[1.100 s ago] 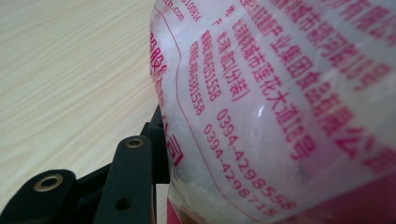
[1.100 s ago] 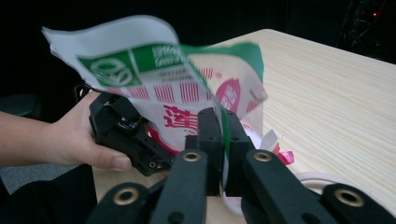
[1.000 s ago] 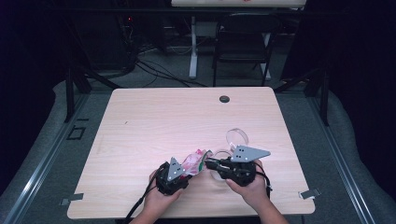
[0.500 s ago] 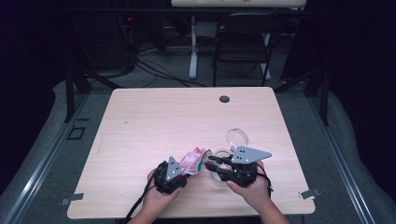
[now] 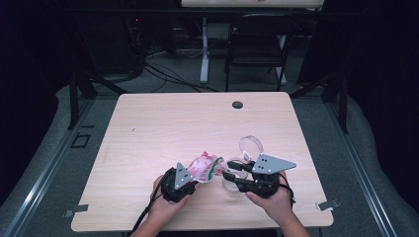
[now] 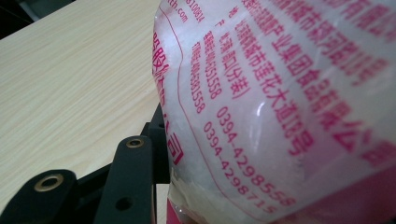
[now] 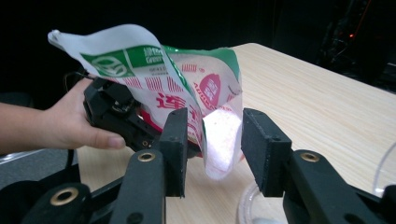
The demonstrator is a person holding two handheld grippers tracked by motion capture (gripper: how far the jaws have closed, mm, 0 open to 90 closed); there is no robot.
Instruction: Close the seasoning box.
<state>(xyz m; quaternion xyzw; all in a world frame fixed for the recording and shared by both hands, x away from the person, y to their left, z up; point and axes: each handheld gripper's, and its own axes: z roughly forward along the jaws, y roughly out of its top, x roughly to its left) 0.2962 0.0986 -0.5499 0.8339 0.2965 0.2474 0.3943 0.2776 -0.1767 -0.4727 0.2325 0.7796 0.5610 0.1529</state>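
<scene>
Pink-printed plastic sachet (image 5: 203, 167) stays clamped in the left tool (image 5: 184, 183) — the right tool (image 7: 212, 144), jaws apart, has closed in around its corner, ready to tear.

High view: we look down and forward from above the near edge over the whole table (image 5: 148, 128).
Left gripper view: we sit pressed close against the printed bag (image 6: 280, 107), tabletop behind.
Right gripper view: we look low across the table.
Shared: all three of our views catch the bag and the tabletop.

Bag (image 5: 205, 165) between left gripper (image 5: 185, 181), right gripper (image 5: 228, 170)
</scene>
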